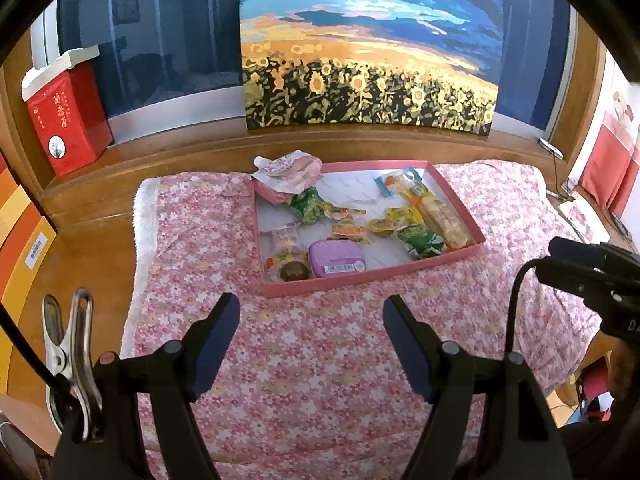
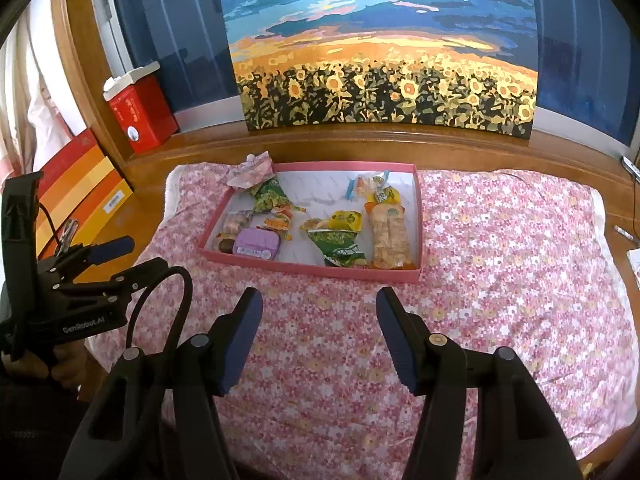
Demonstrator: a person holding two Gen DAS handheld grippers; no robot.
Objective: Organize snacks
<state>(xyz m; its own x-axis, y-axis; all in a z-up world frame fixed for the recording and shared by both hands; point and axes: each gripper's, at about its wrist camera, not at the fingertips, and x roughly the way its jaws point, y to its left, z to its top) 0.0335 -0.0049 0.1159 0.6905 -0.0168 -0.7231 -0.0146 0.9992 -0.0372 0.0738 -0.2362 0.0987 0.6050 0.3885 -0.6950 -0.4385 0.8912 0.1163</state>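
Both tools hover over the flowered quilt (image 1: 304, 380), short of the pink tray (image 1: 372, 276), each with its jaws apart and nothing between them. The left tool (image 1: 311, 320) sits at about 6 o'clock from the tray in its own view; the right tool (image 2: 319, 316) likewise, with the left one off at its 9 o'clock.

The snacks are all in the tray or on its edge. A purple tin (image 1: 337, 257) lies near the front wall, with a dark round sweet (image 1: 295, 271) just beside it at 9 o'clock. Green packets (image 2: 340, 246) lie mid-tray, and a long cracker pack (image 2: 388, 236) runs along the right wall. A pink pouch (image 1: 288, 172) hangs over the far-left corner at 11 o'clock, partly outside.

Risks, as I judge them:
- The pouch looks the likeliest to slip off onto the quilt if the tray is nudged.
- The tray rests on soft bedding, so a downward push on one wall could tip it and slide the contents.
- The small wrapped sweets (image 1: 346, 228) overlap near the middle; a wide grab may take two, or pinch only loose wrapper and drop it.
- The tin is flat and smooth-looking, and close to the wall, so a finger could catch the rim first.
- The crackers may crush under a firm squeeze.
- Both tools reaching in together could collide.
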